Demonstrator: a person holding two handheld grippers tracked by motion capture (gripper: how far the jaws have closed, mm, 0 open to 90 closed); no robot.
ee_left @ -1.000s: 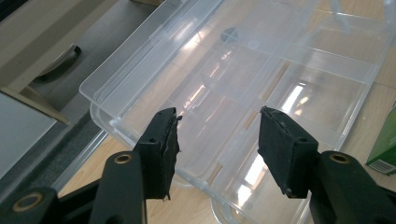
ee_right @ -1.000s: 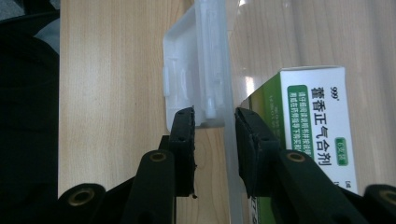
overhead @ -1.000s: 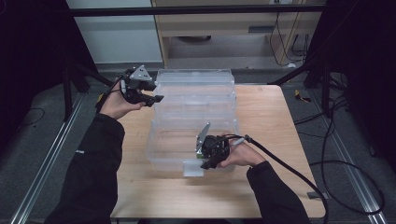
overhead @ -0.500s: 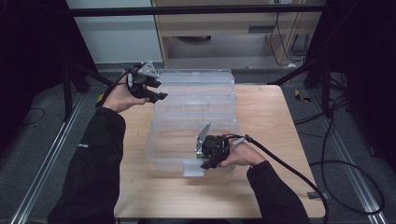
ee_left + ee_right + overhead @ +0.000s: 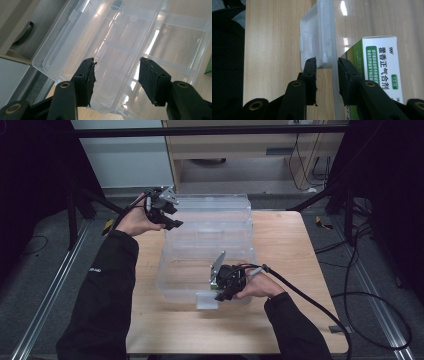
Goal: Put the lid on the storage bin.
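A clear plastic storage box stands on the wooden table with its hinged lid laid open toward the far side. My right gripper is at the near wall, shut on that wall beside the latch. In the right gripper view its jaws straddle the wall, one outside at the latch and one inside. A white and green medicine carton lies inside the box. My left gripper hovers open over the lid's left corner. The lid lies beyond its open jaws.
The wooden table has bare room to the right of the box and along its near edge. The right gripper's cable trails off to the right. A cabinet stands behind the table, and dark frame posts flank it.
My left hand has moved a little to the right and farther back, toward the lid's left corner. The right hand and the box have stayed put.
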